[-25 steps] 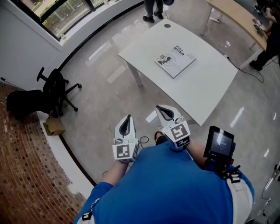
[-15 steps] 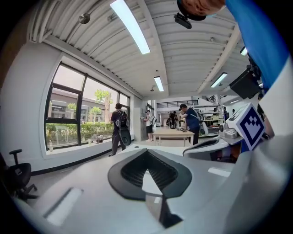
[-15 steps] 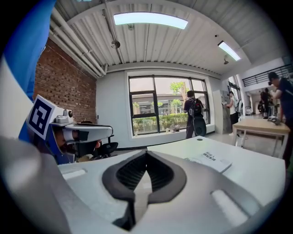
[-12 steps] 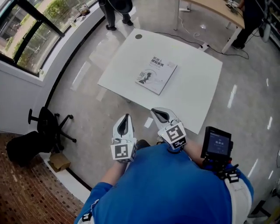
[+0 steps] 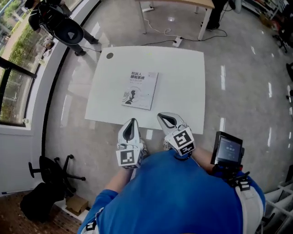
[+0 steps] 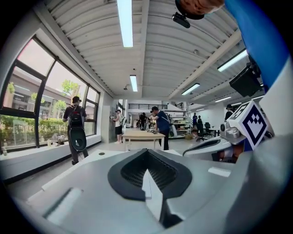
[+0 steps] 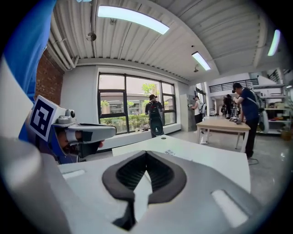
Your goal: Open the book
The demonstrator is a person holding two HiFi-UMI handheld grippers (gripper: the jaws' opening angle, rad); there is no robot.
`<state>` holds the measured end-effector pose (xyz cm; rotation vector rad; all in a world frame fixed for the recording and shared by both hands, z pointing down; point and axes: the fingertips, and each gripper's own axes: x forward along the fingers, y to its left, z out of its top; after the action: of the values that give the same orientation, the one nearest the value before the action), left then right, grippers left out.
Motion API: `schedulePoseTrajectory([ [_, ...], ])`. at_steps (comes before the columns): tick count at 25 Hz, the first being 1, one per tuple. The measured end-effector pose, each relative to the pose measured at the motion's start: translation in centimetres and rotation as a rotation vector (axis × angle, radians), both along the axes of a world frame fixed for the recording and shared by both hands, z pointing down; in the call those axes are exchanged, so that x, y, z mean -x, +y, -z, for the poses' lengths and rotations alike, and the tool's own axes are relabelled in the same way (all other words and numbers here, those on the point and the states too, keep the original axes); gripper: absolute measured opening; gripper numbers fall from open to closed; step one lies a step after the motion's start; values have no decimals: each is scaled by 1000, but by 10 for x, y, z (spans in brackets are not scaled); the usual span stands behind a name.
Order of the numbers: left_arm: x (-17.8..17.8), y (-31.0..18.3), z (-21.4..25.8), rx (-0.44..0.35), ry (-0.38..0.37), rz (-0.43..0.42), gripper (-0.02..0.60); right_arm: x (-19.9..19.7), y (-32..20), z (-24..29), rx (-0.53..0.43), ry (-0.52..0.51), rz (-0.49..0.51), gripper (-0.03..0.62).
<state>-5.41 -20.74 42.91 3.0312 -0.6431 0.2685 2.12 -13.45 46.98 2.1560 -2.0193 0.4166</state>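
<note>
Floor [image 5: 247, 91]: pale and glossy with streaks of reflected light; it fills most of the head view.
White table [image 5: 183, 91]: a rectangular top standing straight ahead of the person, its near edge just beyond the two gripper tips in the head view.
Blue shirt [image 5: 183, 196]: the wearer's torso, filling the bottom of the head view, with both forearms reaching forward.
Wooden table [image 5: 183, 3]: at the top edge, well beyond the white table; only its near rim and legs show.
Office chair [image 5: 50, 171]: black, on the floor at lower left, well apart from the white table.
Book [image 5: 140, 90]: lies closed and flat on the left half of the white table, pale cover up with dark print and a drawing on it. It is nearer the table's near edge than its far one, and nothing touches it.
Left gripper [image 5: 132, 121]: held low in front of the table, pointing towards it. Its own view shows the jaws brought together at the tips with nothing between them.
Right gripper [image 5: 162, 117]: beside the left one, also short of the book. Its jaws meet at the tips and hold nothing.
Small screen [image 5: 227, 148]: a dark handset fixed by the right forearm.
Cardboard box [image 5: 77, 204]: on the floor near the chair.
Round black disc [image 5: 109, 55]: set in the table's far left corner.
</note>
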Motion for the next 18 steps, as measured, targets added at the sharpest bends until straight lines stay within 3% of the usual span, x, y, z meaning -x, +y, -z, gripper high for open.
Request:
schedulePoseTrajectory([
  [12,-17,-45,-8,24,44,-368,7,7,-35,7,40,27,-322,3],
  [18,-23,-52,-6,30,19,-505,6,8,-37,17,55,30,-460,3],
])
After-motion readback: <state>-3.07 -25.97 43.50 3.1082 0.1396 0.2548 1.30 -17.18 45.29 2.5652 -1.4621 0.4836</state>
